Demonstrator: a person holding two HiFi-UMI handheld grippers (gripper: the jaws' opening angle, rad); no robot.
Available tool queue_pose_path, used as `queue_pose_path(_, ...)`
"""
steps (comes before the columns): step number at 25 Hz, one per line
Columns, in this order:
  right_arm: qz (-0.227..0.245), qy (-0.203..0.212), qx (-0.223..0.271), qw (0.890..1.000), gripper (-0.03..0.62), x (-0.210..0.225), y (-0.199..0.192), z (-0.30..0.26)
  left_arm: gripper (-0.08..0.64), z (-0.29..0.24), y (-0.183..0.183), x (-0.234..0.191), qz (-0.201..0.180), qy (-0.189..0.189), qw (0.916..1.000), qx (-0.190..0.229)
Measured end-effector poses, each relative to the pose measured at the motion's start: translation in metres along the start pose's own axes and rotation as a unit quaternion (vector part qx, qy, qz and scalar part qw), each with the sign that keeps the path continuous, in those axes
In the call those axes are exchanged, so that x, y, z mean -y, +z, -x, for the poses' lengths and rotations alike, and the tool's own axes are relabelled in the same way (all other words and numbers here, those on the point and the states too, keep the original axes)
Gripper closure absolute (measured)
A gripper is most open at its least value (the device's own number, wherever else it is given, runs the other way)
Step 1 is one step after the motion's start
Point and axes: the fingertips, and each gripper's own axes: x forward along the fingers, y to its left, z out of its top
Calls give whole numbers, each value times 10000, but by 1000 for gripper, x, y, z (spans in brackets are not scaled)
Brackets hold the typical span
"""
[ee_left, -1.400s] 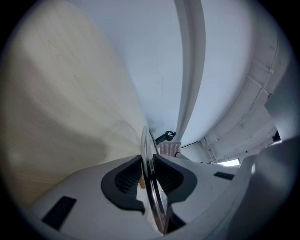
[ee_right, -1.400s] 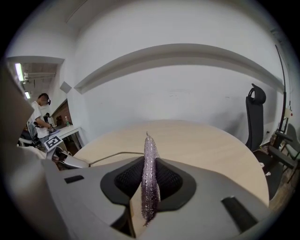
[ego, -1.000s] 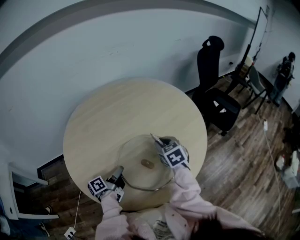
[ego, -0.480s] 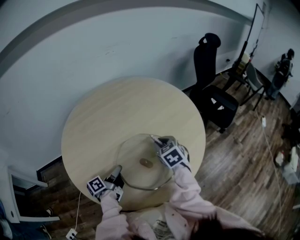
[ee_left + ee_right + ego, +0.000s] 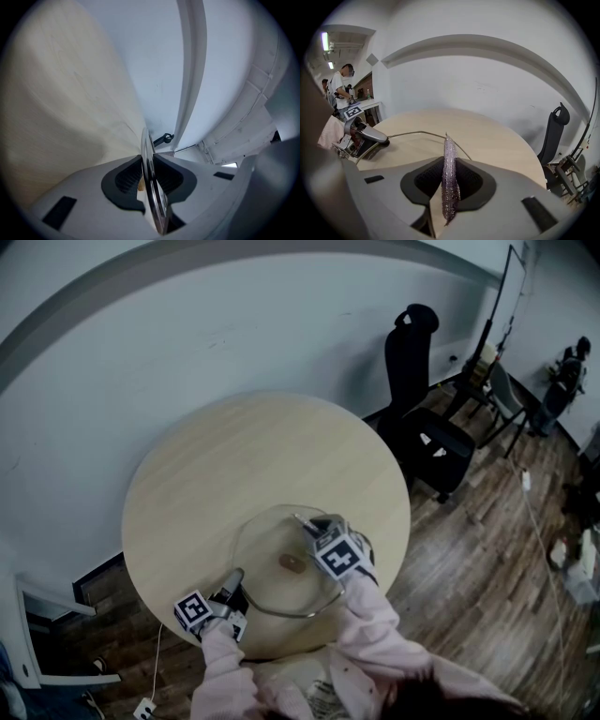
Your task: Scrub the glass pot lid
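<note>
Table (image 5: 234, 446): round, pale wood.
Glass pot lid (image 5: 267, 545): lies flat on the table, near the person's edge.
Left gripper (image 5: 149, 176): pinches the lid's metal rim, near-left side.
Right gripper (image 5: 449, 174): clamped on thin glittery scrub cloth (image 5: 450, 152), above the lid's right part.

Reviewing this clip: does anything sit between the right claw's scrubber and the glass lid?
Nothing visible does. The right claw, shut on a purple scrubber, is over the glass lid, whose surface is bare there. The left claw clamps the lid's rim off to the side, clear of the scrubber.
</note>
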Motion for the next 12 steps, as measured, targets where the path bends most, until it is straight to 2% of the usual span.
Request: queue_pose_path(12,77,140,47,9999,506,-20,1,-3,490,-1,-3,-4,-4,48,10000,-56)
